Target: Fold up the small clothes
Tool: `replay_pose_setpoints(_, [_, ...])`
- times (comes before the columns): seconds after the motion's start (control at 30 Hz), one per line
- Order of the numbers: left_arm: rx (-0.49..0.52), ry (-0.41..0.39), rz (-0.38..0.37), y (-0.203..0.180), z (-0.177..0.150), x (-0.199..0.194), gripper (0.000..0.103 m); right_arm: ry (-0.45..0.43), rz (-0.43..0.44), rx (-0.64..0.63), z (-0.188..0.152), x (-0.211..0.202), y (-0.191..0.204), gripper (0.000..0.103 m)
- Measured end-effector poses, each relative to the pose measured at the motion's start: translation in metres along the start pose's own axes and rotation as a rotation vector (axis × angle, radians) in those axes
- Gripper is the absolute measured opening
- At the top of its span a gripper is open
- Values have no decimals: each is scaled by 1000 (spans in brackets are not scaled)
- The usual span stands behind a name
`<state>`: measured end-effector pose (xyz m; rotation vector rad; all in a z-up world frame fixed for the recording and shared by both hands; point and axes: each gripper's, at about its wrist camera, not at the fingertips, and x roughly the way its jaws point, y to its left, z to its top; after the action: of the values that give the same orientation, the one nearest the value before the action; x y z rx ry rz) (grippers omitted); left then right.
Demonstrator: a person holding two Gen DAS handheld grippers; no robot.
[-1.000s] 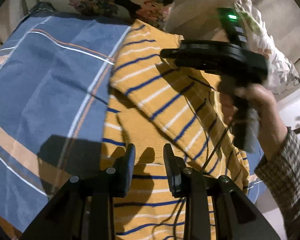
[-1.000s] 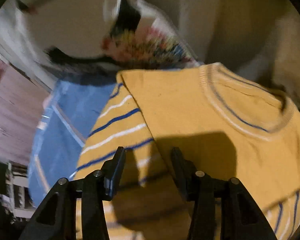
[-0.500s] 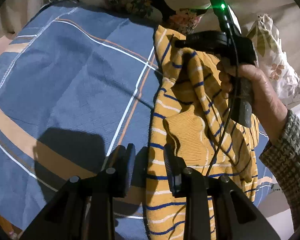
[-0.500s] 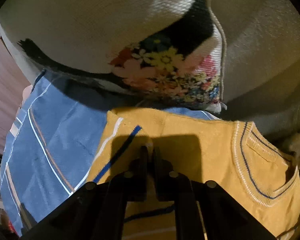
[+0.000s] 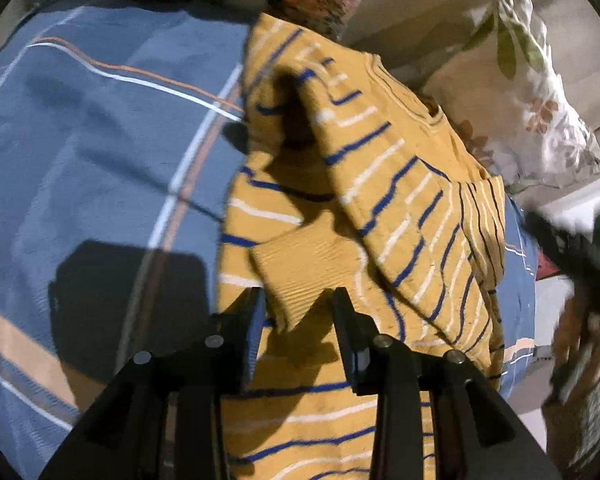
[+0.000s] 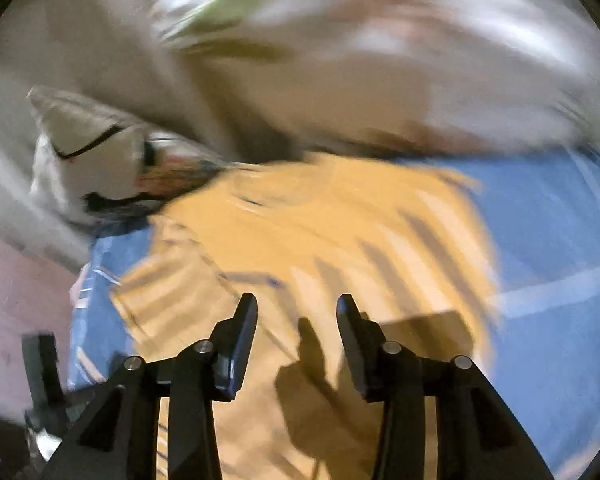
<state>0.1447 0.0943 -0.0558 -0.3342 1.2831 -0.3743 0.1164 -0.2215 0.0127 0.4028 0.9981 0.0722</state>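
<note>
A yellow sweater (image 5: 380, 208) with blue and white stripes lies on the blue plaid bedspread (image 5: 100, 140). One sleeve is folded across its body. The sleeve's ribbed cuff (image 5: 296, 276) sits just ahead of my left gripper (image 5: 299, 304). Its jaws are opening, the cuff's tip shows between them, and the pads do not press on it. My right gripper (image 6: 297, 308) hovers over the sweater (image 6: 340, 240) in a blurred view, jaws opening with nothing between them. In the left wrist view the right gripper (image 5: 572, 256) is a dark blur at the right edge, held by a hand.
A floral pillow (image 5: 320, 0) lies beyond the sweater's collar. A leaf-patterned pillow (image 5: 540, 120) is at the right. The bed's edge runs down the right side, with floor beyond. Bare bedspread spreads to the left.
The right gripper closed on the sleeve, drew it across the sweater's body, released it and swung away to the right. The left gripper sank a little toward the cuff.
</note>
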Motion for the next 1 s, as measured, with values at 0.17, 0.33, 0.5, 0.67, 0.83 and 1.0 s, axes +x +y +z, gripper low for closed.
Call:
replay_pose_setpoints(0.17, [28, 18, 17, -18, -2, 8, 7, -13, -75, 149, -62, -46, -64, 45])
replay_pose_setpoints(0.33, [-25, 4, 1, -19, -17, -12, 6, -32, -65, 230, -89, -55, -88, 45])
replay_pose_setpoints(0.5, [-108, 16, 6, -6, -41, -18, 6, -17, -23, 215, -97, -52, -96, 45])
replay_pose_setpoints(0.67, [-104, 17, 23, -7, -49, -7, 7, 54, 52, 141, -95, -24, -71, 57])
replay_pose_setpoints(0.83, [-84, -1, 53, -11, -50, -6, 7, 128, 35, -22, -105, 3, -27, 61])
replay_pose_setpoints(1.0, [-87, -11, 65, -12, -49, -3, 8, 185, -11, -125, -108, 6, -18, 4])
